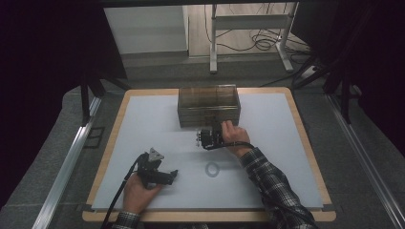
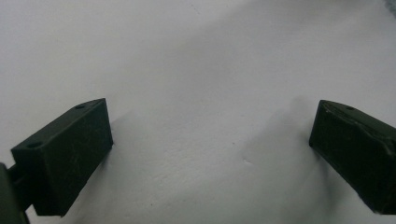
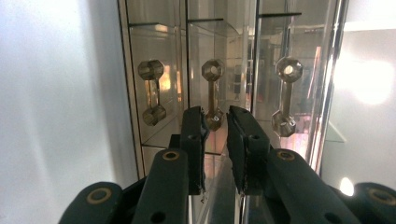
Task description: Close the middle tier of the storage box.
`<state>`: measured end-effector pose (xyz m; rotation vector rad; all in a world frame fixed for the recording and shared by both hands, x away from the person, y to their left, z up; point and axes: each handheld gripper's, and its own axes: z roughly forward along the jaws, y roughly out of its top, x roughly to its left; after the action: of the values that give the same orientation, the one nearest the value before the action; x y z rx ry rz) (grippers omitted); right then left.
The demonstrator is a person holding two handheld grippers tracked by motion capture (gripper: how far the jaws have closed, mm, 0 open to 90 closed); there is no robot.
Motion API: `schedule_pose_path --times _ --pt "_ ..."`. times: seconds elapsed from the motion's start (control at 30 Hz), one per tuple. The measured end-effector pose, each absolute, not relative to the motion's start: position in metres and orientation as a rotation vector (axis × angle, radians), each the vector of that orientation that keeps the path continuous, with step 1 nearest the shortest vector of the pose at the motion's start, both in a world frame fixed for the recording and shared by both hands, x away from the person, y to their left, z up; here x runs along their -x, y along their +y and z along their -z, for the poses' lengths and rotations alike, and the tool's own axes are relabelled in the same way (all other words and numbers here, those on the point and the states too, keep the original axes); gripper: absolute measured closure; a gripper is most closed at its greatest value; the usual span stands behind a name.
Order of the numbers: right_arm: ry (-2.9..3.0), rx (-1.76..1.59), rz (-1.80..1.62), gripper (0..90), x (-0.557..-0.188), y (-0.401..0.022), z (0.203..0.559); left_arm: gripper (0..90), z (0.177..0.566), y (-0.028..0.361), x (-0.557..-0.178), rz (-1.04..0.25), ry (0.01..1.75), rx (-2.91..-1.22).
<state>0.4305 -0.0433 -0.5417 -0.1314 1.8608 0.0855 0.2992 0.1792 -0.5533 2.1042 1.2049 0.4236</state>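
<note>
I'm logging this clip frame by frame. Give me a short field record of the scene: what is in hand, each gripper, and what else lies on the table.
work: right gripper at the drawer box, fingers either side of the middle handle
right grip: jaws narrow; contact with handle cannot be told
left gripper: open, nothing between its fingers, low over the mat
also on mat: small ring, near the right forearm

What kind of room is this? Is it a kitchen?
Probably a lab or test workshop, not a kitchen: a white-topped table bears just a clear drawer box, cables trail over the floor, and dark curtains hang around.
</note>
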Motion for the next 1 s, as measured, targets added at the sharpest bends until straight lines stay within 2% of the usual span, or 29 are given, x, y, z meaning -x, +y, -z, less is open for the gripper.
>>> schedule_pose_path --times 0.3,1.0 --pt "1.855 0.147 -0.083 78.4 -0.4310 -0.0426 0.5435 0.0 0.5534 0.1792 -0.2993 -0.424 1.205 -2.104" --pt "1.863 0.137 -0.109 79.3 -0.4278 -0.0445 0.5432 0.0 0.5534 0.1792 -0.2992 -0.424 1.205 -2.104"
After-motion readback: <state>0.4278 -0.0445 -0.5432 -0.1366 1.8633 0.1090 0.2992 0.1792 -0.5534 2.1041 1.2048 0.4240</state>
